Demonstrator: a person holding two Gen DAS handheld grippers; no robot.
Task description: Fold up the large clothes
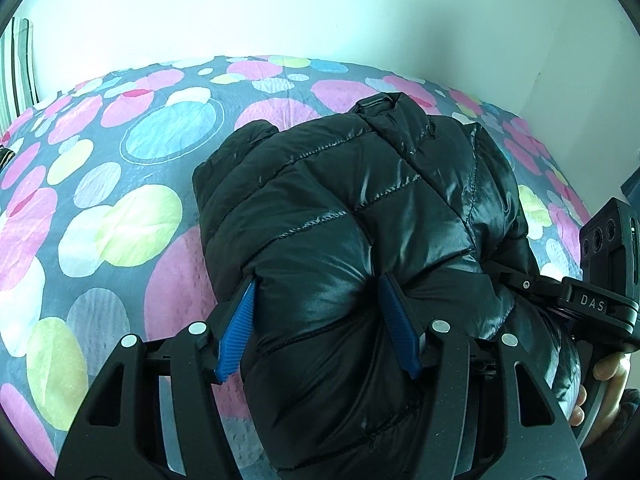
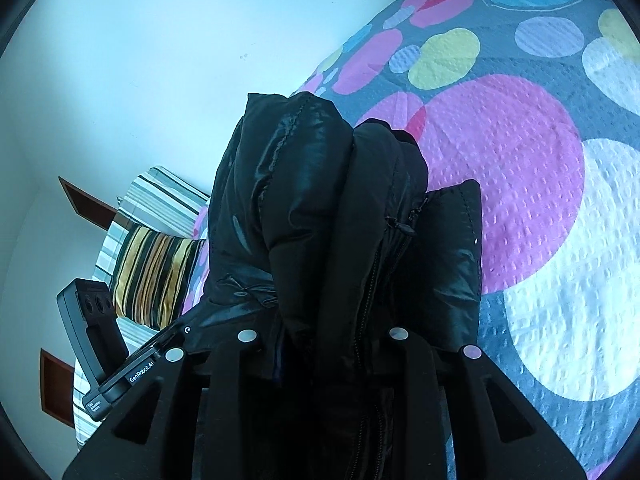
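Note:
A shiny black puffer jacket (image 1: 360, 208) lies bunched and folded on the bed. My left gripper (image 1: 316, 300) is shut on a thick fold of it, its blue pads (image 1: 240, 328) pressed into the padding at both sides. In the right wrist view the jacket (image 2: 320, 208) rises between the arms of my right gripper (image 2: 332, 320), which is shut on its zipper edge; the fingertips are buried in fabric. The right gripper's body also shows at the right edge of the left wrist view (image 1: 592, 304), pressed against the jacket's side.
The bed cover (image 1: 120, 216) is grey with pink, green, blue and white circles. A striped pillow (image 2: 156, 276) lies at the bed's head. White walls stand behind (image 1: 320, 8). The person's hand (image 1: 608, 376) holds the right gripper.

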